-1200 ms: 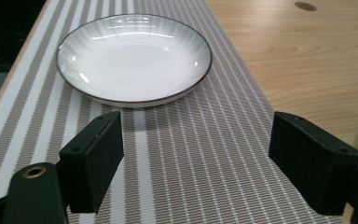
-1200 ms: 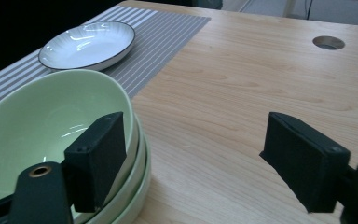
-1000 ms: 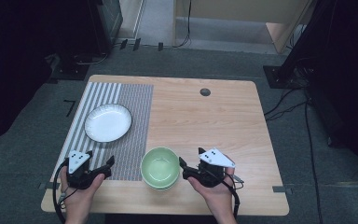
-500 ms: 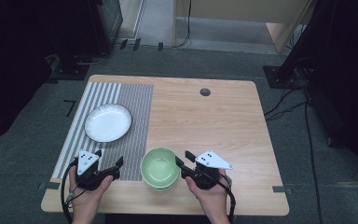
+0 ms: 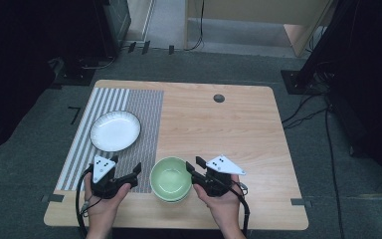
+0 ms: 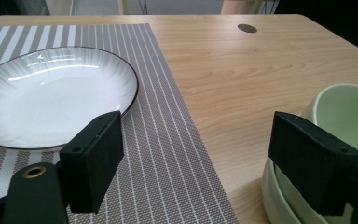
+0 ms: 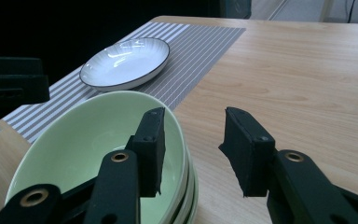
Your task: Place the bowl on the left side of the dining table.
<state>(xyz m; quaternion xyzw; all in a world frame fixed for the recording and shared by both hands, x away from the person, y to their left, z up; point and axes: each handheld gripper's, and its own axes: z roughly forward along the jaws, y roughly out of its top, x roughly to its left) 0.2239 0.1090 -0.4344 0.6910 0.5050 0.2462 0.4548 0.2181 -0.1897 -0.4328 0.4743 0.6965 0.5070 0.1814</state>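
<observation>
**Right gripper straddles the bowl rim**

The stacked green bowls (image 5: 170,179) sit at the worktop's (image 5: 238,129) near edge. The right gripper (image 7: 193,149) has just been closing its fingers astride the top rim, not yet pinching; the left gripper (image 6: 196,163) waits spread beside it.

One white plate (image 5: 115,131) at ten o'clock. Green bowls (image 5: 169,178) stacked at six o'clock, three by the rims. One striped mat (image 5: 144,107).
</observation>
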